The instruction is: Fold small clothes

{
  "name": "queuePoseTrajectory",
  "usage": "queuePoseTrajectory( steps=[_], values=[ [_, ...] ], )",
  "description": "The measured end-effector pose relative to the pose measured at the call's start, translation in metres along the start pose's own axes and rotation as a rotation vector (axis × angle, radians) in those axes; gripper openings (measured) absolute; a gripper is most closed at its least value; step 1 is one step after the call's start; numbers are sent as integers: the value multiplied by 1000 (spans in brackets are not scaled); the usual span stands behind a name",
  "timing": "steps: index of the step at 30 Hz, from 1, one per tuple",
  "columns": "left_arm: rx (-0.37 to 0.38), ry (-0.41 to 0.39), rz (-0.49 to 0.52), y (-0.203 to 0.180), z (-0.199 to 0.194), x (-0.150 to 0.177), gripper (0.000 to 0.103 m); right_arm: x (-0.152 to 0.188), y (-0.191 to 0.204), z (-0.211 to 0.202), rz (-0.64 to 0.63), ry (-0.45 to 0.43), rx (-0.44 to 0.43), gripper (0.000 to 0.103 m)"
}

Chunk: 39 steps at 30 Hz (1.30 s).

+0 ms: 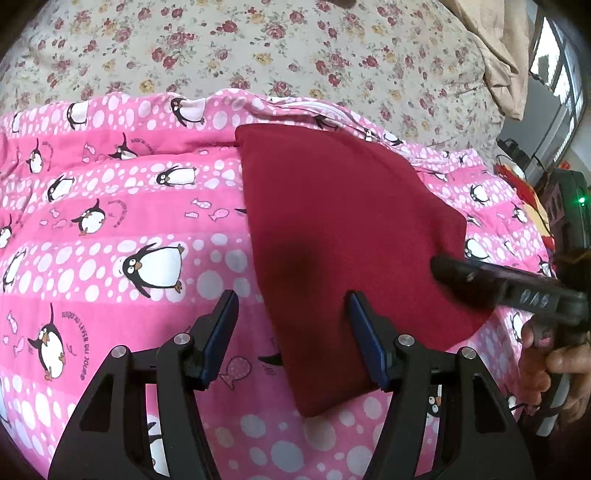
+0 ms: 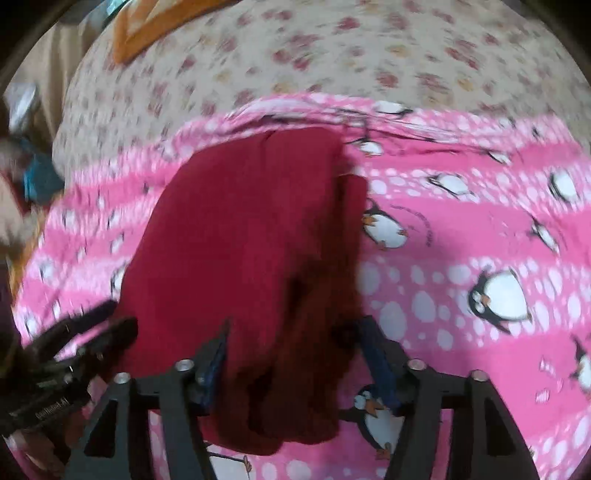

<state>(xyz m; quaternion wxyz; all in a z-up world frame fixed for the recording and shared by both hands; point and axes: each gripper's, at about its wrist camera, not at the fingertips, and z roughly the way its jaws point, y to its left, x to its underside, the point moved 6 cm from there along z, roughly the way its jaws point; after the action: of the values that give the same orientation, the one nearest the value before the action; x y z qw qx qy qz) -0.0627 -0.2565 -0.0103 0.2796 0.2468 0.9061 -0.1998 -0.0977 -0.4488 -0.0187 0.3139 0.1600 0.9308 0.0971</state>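
A dark red small garment lies folded flat on a pink penguin-print blanket. My left gripper is open just above the garment's near left edge, holding nothing. My right gripper shows in the left wrist view at the garment's right edge. In the blurred right wrist view the red garment lies between the wide-apart fingers of my right gripper, with a bunched near end; the cloth looks loose, not pinched. The left gripper shows at the garment's left side.
A floral bedsheet lies beyond the blanket. A beige cloth and a window are at the far right. An orange-edged item sits at the far left in the right wrist view.
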Motion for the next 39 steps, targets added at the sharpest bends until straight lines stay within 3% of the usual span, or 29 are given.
queuePoseTrajectory(
  steps=[4, 9, 10, 13, 15, 18, 24, 28, 32, 35, 36, 37, 38, 39],
  values=[
    [43, -7, -49, 4, 0, -6, 62, -8, -10, -15, 89, -65, -75, 66],
    [110, -6, -119, 10, -1, -10, 62, -33, -8, -12, 137, -153, -117, 85],
    [133, 0, -134, 11, -1, -11, 63, -35, -9, -6, 141, -140, -120, 85],
    [194, 7, -187, 15, 0, -17, 80, -35, -15, 21, 165, -52, -147, 89],
    [228, 4, -245, 21, 3, -25, 81, -35, -18, 33, 171, -36, -171, 99],
    [223, 42, -286, 26, 17, -29, 82, -39, -16, 39, 147, -33, -191, 103],
    [254, 174, -216, 10, 55, -32, 97, -45, -18, 50, 117, -24, -239, 103],
    [211, 194, -98, -4, 60, -33, 100, -45, -17, 51, 96, 0, -242, 103],
    [241, 216, -99, -3, 67, -36, 102, -43, -19, 50, 76, -21, -269, 103],
    [224, 219, -103, -4, 68, -37, 102, -41, -20, 49, 76, -34, -280, 103],
    [211, 212, -104, -5, 67, -37, 100, -41, -19, 49, 69, -35, -276, 103],
    [205, 202, -104, -7, 65, -38, 90, -41, -18, 48, 66, -39, -271, 100],
    [186, 184, -100, -10, 61, -38, 85, -41, -17, 47, 67, -50, -275, 85],
    [168, 170, -94, -12, 57, -38, 81, -42, -11, 43, 64, -68, -320, 60]
  ],
)
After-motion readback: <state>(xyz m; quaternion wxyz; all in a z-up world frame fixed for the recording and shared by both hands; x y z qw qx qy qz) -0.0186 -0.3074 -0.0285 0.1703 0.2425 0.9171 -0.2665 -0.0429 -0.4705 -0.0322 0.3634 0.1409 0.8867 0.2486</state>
